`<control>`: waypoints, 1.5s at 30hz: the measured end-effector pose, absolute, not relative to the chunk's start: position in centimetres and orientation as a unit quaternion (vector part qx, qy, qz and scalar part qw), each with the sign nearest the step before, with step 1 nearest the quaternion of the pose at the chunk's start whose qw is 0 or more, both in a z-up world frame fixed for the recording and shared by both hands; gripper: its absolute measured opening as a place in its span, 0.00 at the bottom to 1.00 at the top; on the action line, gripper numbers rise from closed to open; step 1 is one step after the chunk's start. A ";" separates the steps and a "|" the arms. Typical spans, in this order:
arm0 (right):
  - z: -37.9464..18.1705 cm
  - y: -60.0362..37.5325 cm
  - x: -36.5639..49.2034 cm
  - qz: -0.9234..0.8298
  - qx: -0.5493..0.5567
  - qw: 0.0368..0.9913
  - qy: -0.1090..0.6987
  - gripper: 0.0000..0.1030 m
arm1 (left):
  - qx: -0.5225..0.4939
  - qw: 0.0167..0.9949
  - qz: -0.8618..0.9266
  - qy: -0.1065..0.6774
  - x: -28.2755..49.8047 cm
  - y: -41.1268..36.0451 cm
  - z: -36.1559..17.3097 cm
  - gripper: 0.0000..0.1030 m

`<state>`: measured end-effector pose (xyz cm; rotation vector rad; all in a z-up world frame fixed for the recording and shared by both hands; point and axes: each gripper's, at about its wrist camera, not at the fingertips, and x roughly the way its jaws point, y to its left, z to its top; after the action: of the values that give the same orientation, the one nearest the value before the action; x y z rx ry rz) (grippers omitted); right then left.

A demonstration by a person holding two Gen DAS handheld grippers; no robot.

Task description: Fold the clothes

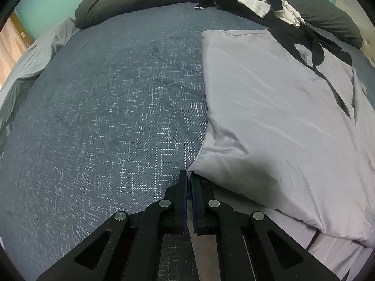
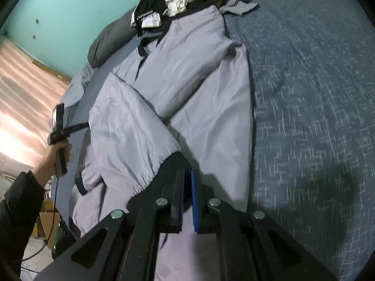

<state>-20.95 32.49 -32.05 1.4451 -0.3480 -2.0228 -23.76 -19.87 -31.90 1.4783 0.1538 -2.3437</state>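
Here, a pale lilac-grey jacket (image 1: pixel 276 107) of smooth fabric with black trim is spread on a dark blue bedspread (image 1: pixel 105 117) woven with white flecks. In the left wrist view its bulk is seen from one to four o'clock of the left gripper (image 1: pixel 189 178), whose fingers are drawn nearly together on a corner of the cloth, pinched between the blue pads. In the right wrist view the right gripper (image 2: pixel 187 175) is closed narrowly on the jacket's black elastic cuff (image 2: pixel 173 164) (the gathered sleeve runs off toward ten o'clock). A hand (image 2: pixel 56 157) in a dark sleeve is seen at nine o'clock, gripping the other tool's handle. A heap of black and white clothes (image 2: pixel 173 2) lies at twelve o'clock beside a dark grey pillow (image 1: pixel 131 2).
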 end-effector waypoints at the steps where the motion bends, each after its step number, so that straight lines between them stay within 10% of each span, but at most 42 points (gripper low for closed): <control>1: -32.2 32.5 -20.9 -0.763 0.550 0.311 -0.133 0.05 | 0.523 0.182 -0.831 0.055 -23.7 -19.8 -31.9 0.03; 45: -32.3 29.6 -21.6 -0.779 0.522 0.328 -0.110 0.10 | 0.498 0.235 -0.833 0.050 -26.8 -21.1 -30.8 0.04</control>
<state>-21.57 29.57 -32.26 1.3672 -0.2888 -2.0399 -26.78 -21.07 -30.84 1.3671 0.1361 -2.2867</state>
